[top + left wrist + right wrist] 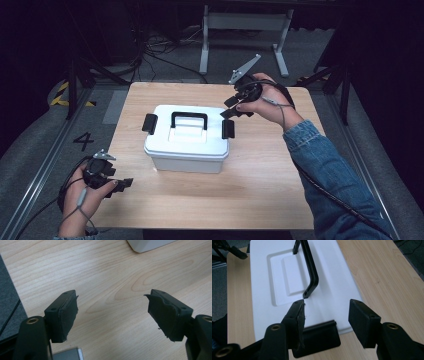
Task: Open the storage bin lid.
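A white lidded box (187, 142) with a black carry handle (189, 119) stands in the middle of the wooden table (260, 180). It has a black latch on its left end (149, 122) and one on its right end (228, 129). My right gripper (231, 107) hovers open just above the right latch (317, 338), its jaws spread over the lid's edge (329, 302). My left gripper (126, 183) is open near the table's front left corner, with only bare wood (112, 295) between its fingers.
A corner of the box (147, 245) shows ahead of the left gripper. Beyond the table's far edge stand a grey metal frame (245, 22) and loose cables (155, 50) on the floor. A floor rail (40, 175) runs along the left side.
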The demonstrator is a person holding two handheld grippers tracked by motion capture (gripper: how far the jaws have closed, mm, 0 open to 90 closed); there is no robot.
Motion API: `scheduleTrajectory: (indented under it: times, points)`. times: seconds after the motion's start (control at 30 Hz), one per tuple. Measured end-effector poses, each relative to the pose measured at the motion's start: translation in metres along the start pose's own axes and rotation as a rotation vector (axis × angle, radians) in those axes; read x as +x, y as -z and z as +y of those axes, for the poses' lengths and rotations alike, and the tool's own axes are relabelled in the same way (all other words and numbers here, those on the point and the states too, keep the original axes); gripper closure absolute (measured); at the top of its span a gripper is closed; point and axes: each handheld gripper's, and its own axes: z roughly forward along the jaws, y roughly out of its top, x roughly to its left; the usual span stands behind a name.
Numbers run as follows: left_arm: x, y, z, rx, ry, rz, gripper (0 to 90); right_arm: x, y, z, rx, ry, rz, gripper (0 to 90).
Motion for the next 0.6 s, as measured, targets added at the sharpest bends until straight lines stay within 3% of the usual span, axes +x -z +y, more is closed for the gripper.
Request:
scheduleTrajectory:
  times: [0.23,0.47,0.6]
  points:
    - [0.001,0.004,-0.009,-0.004,-0.003,0.013,24.1,0.001,-0.018,0.014,0.018,0.016,0.023,47.9]
    - [-0.001,0.007,-0.016,-0.026,0.007,-0.021,22.7,0.002,-0.037,0.030,0.032,0.029,0.044,48.1]
    - [-0.001,0.008,-0.017,-0.037,0.006,-0.015,22.6,0.001,-0.045,0.036,0.036,0.034,0.054,48.3]
